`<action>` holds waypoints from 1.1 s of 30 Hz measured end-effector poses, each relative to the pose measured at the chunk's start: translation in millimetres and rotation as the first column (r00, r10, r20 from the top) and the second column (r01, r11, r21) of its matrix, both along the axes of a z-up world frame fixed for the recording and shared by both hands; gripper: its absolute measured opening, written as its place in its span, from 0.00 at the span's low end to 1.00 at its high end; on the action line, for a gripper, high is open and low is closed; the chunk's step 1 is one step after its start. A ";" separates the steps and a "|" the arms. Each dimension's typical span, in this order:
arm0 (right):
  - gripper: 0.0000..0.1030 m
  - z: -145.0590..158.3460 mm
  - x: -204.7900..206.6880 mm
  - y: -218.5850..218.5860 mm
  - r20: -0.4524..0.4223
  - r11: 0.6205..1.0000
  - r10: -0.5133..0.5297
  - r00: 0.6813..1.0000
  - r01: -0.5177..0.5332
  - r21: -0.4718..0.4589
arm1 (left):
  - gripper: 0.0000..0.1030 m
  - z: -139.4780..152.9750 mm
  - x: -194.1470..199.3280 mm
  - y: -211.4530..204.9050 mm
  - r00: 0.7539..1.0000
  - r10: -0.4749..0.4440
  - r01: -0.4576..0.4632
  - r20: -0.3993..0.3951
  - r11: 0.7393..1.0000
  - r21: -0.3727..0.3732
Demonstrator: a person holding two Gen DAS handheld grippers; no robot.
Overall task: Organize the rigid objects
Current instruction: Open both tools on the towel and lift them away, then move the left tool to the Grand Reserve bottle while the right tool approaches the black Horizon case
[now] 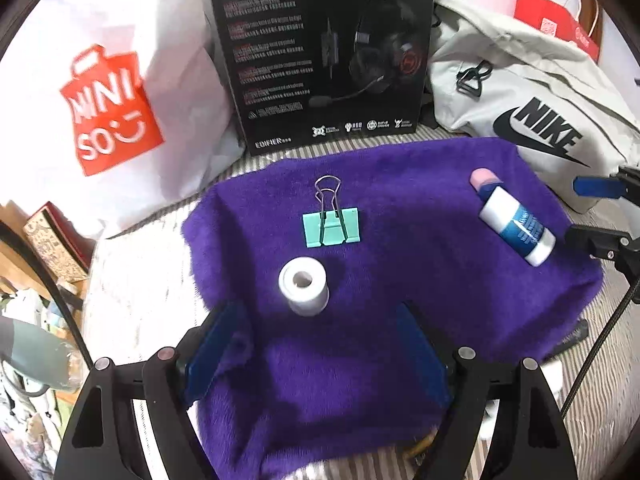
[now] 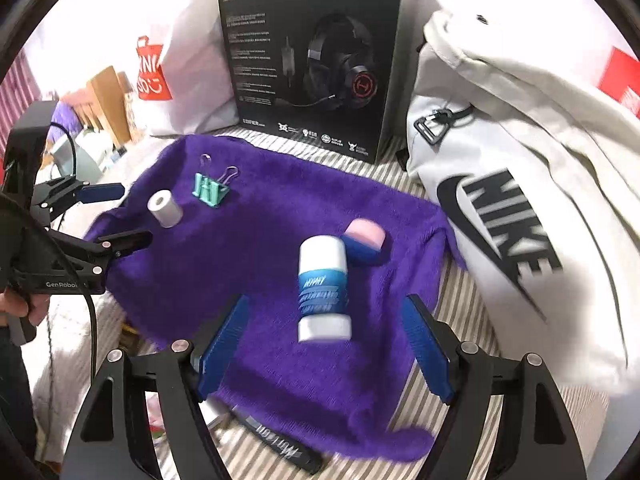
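A purple fuzzy cloth (image 1: 400, 280) (image 2: 260, 220) carries several small objects. A white paper roll (image 1: 304, 286) (image 2: 165, 208) stands upright just ahead of my left gripper (image 1: 316, 320), which is open and empty. Behind the roll lies a teal binder clip (image 1: 331, 226) (image 2: 210, 190). A blue-and-white stick tube (image 1: 516, 228) (image 2: 323, 290) lies beside a pink-and-blue eraser (image 1: 486, 180) (image 2: 365, 242). My right gripper (image 2: 326, 316) is open, its blue fingers on either side of the tube's near end. It also shows at the right edge of the left wrist view (image 1: 592, 212).
A black headset box (image 1: 324, 52) (image 2: 312, 56) stands behind the cloth. A white Miniso bag (image 1: 112, 108) sits at left, a grey Nike bag (image 1: 532, 120) (image 2: 500, 220) at right. A black strip (image 2: 280, 446) lies near the cloth's front edge. A hand (image 2: 24, 308) holds the left gripper.
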State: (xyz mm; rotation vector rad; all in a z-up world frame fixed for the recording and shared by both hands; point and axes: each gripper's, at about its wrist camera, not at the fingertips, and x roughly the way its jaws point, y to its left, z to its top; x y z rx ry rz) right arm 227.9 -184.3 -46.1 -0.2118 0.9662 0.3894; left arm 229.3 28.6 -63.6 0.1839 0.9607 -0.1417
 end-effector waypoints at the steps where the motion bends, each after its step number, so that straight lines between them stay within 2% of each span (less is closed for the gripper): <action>1: 0.77 0.7 -5.7 -1.7 -0.001 1.000 -0.009 1.000 0.009 0.005 | 0.82 4.7 -7.7 0.2 1.000 0.010 -0.010 0.005 1.000 0.006; 5: 0.85 4.8 -37.4 -11.3 0.014 0.999 -0.052 0.999 0.052 -0.003 | 0.87 20.0 -42.8 0.4 0.999 0.022 -0.023 0.037 1.000 0.015; 11: 0.86 2.9 -81.6 -27.6 0.002 0.997 -0.078 0.997 0.078 0.027 | 0.89 24.4 -92.5 3.7 0.997 0.063 -0.061 0.047 0.997 -0.038; 17: 0.86 -9.4 -118.6 -37.4 -0.018 0.994 -0.101 0.995 0.102 0.042 | 0.89 0.4 -117.0 6.0 0.992 0.128 -0.128 -0.013 0.985 -0.113; 20: 0.86 -19.3 -130.9 -41.5 -0.036 0.991 -0.113 0.993 0.115 0.069 | 0.89 -14.2 -120.1 -0.5 0.991 0.129 -0.134 -0.042 0.980 -0.149; 22: 0.86 -26.0 -136.6 -42.0 -0.049 0.989 -0.123 0.991 0.127 0.078 | 0.87 -21.7 -118.6 -8.4 0.991 0.128 -0.133 -0.045 0.981 -0.139; 29: 0.86 -34.0 -153.6 -35.3 -0.078 0.981 -0.117 0.990 0.127 0.145 | 0.87 -43.8 -107.3 -37.3 0.992 0.119 -0.120 -0.045 0.992 -0.029; 32: 0.85 -39.5 -148.9 -31.5 -0.072 0.981 -0.126 0.989 0.135 0.136 | 0.86 -53.4 -105.0 -39.2 0.992 0.122 -0.121 -0.044 0.992 0.022; 33: 0.84 -40.7 -145.5 -31.5 -0.063 0.982 -0.126 0.990 0.133 0.136 | 0.84 -53.7 -106.7 -36.8 0.993 0.111 -0.111 -0.037 0.994 0.016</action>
